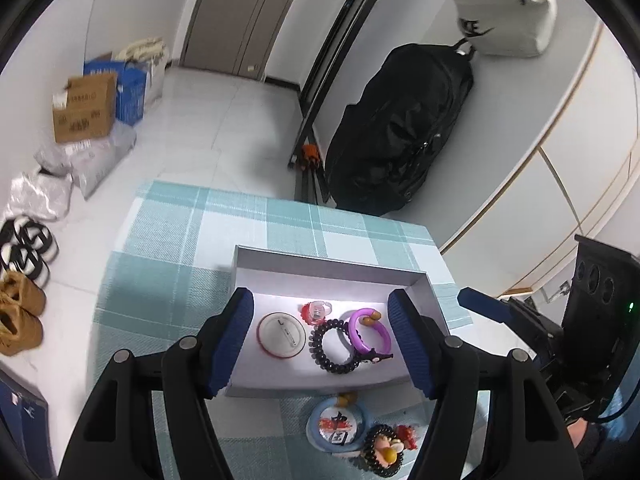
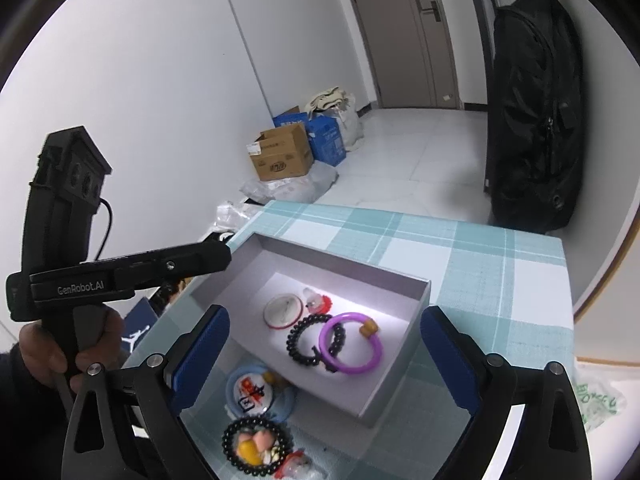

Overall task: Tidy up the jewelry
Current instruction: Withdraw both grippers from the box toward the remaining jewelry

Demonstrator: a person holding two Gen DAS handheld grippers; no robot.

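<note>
A white box point(image 1: 332, 265) sits on the teal plaid cloth point(image 1: 168, 248). In it lie a round white badge point(image 1: 281, 335), a red charm point(image 1: 316, 312), a black bead bracelet point(image 1: 332, 346) and a purple bangle point(image 1: 370, 330). Outside its near wall are a blue-rimmed badge point(image 1: 338, 426) and a second bead bracelet with charms point(image 1: 384, 454). My left gripper point(image 1: 320, 296) hovers open over the box, holding nothing. My right gripper point(image 2: 325, 312) is open too, above the box point(image 2: 392, 396), bangle point(image 2: 354, 344) and loose badge point(image 2: 256, 394). A hand point(image 2: 60, 356) holds the left gripper's handle.
A black bag point(image 1: 400, 128) hangs past the table's far edge. Cardboard boxes point(image 1: 84, 108), plastic bags and shoes point(image 1: 20, 312) line the floor on the left. A plastic bag with green print point(image 2: 596, 400) lies at the table's right side.
</note>
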